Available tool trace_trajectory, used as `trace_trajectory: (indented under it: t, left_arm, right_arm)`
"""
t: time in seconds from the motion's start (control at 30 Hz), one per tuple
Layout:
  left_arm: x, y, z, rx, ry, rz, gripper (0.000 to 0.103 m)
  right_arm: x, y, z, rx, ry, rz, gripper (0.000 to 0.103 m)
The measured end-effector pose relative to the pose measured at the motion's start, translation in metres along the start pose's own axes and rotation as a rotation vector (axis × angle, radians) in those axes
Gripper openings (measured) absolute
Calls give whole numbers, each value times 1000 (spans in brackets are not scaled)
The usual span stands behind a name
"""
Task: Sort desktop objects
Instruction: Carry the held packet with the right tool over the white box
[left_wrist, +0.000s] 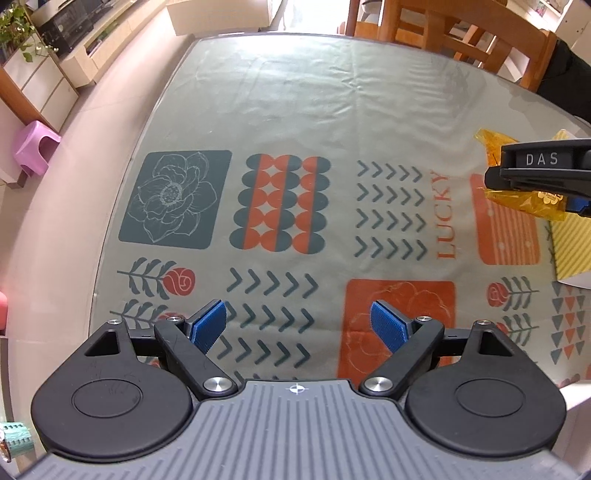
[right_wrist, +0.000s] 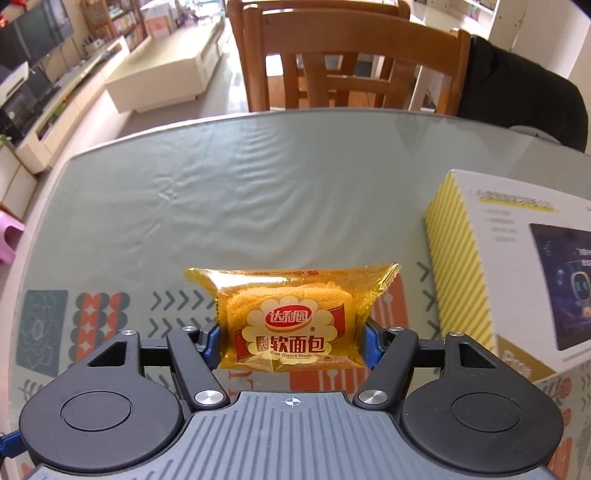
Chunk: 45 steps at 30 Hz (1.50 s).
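— Tongs first: what is each one doing?

— My right gripper (right_wrist: 291, 341) is clamped on a bread packet (right_wrist: 291, 317), the blue pads pressing its two sides. It is a yellow see-through wrapper with a red label and a soft bun inside, and it stands upright between the fingers, lifted off the table (right_wrist: 258, 192). My left gripper (left_wrist: 297, 325) has its jaws spread wide, with only the patterned tablecloth (left_wrist: 280, 206) showing between the blue pads (left_wrist: 207, 326).

— Can you see the packet from the left side too?

— Yes, at the far right edge of the left wrist view, its yellow wrapper poking out above and below the right gripper's black finger marked DAS.

— What else is nearby?

— To the right of the packet, a white box (right_wrist: 517, 258) with a yellow-striped side stands on the table, apart from the packet. Beyond the far edge of the table a wooden chair (right_wrist: 347, 62) is pushed in.
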<state>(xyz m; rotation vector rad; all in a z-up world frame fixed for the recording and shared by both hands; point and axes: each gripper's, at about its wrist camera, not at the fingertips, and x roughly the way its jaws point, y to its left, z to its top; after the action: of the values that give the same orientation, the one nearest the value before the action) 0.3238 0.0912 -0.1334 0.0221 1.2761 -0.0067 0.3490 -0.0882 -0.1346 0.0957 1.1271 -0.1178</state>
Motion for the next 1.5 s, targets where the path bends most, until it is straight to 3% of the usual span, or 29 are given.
trace_trajectory:
  t: [0.73,0.9,1.07,1.5]
  left_arm:
    - [-44,-25,-60,10,-23,-24,103]
    - [-46,-29,-77,17,-8,-30,103]
    - [-45,-34,-92,29,9,-31,103]
    - [-45,-45,-117,36,53,-39,103]
  right_arm:
    - [-91,-60,-78,21,-67,-27,66]
    - [-116,-89,-114,39,-57,-28,66]
    - [-125,-102,-156,23,-2,-36,67]
    - [-98,-123,-226,3,228,-22,67]
